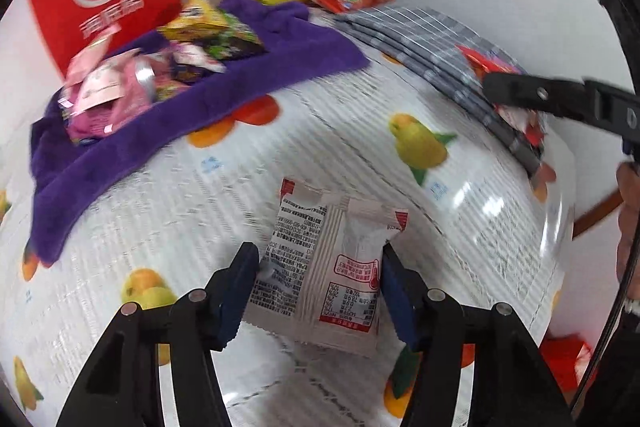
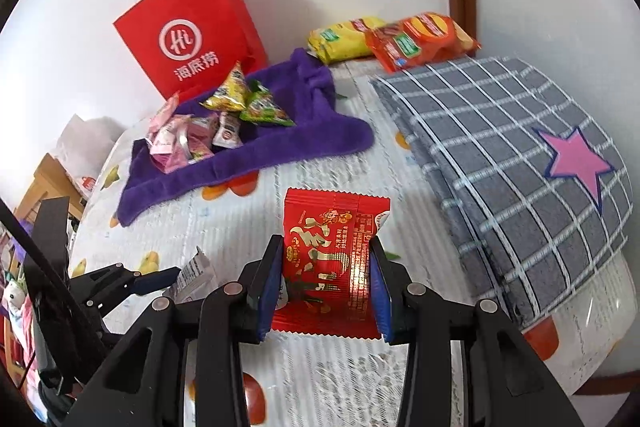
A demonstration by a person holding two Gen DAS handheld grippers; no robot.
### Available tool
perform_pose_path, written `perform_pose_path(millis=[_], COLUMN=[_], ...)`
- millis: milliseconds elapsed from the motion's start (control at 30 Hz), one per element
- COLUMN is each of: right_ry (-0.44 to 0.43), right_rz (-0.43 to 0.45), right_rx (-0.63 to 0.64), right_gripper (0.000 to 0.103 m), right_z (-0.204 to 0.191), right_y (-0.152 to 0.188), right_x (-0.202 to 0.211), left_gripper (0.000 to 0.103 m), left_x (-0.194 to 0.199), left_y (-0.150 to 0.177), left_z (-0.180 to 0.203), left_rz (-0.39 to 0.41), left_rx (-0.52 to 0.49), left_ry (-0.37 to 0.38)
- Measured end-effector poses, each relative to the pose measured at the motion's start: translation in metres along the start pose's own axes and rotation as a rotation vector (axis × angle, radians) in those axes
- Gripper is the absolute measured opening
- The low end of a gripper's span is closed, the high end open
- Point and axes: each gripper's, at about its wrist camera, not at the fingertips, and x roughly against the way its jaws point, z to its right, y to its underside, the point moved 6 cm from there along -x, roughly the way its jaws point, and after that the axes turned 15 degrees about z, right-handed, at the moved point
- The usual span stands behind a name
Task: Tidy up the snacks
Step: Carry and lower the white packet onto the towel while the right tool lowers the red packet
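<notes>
Okay, over on my left, my left hand-held gripper (image 1: 320, 291) has a white snack packet (image 1: 328, 267) between its blue pads, printed back side up; both pads sit against the packet's edges, narrow grip, above the fruit-print tablecloth (image 1: 400, 147). Further back there's the purple towel (image 2: 280, 139) with a heap of pink and green snack packs (image 2: 208, 123) on it, and the red paper bag (image 2: 192, 39) standing against the wall just behind. Centre now: my right hand-held gripper (image 2: 326, 291) is clamped on a red snack packet (image 2: 328, 251), upright between the pads, clear of the table. Far back, a yellow packet (image 2: 344, 41) and an orange packet (image 2: 420, 39) lie side by side. On the right, the folded grey checked cloth (image 2: 500, 147) with a pink star.
</notes>
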Motion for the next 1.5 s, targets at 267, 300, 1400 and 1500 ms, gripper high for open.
perform_pose_path(millis=[267,300,1400,1500], right_ry=[-0.042,-0.047,-0.015,-0.012], right_rz=[0.014,0.016,0.0,-0.017], right_rx=[0.04,0.045,0.097,0.105], right_gripper=[0.04,0.04,0.04,0.04], right_z=[-0.035,-0.039,-0.066,-0.067], right_y=[-0.026,-0.03,-0.112,-0.11], right_x=[-0.009,-0.011,-0.16,-0.176], left_gripper=[0.058,0.058,0.058,0.058], left_x=[0.023,0.026,0.007,0.0], left_y=[-0.033,-0.037,-0.093,-0.095], left_z=[-0.039,-0.043,-0.223,-0.226], left_rz=[0.067,0.075,0.178,0.175], left_rx=[0.093,0.097,0.376,0.371], left_ry=[-0.051,-0.059,-0.315,-0.334])
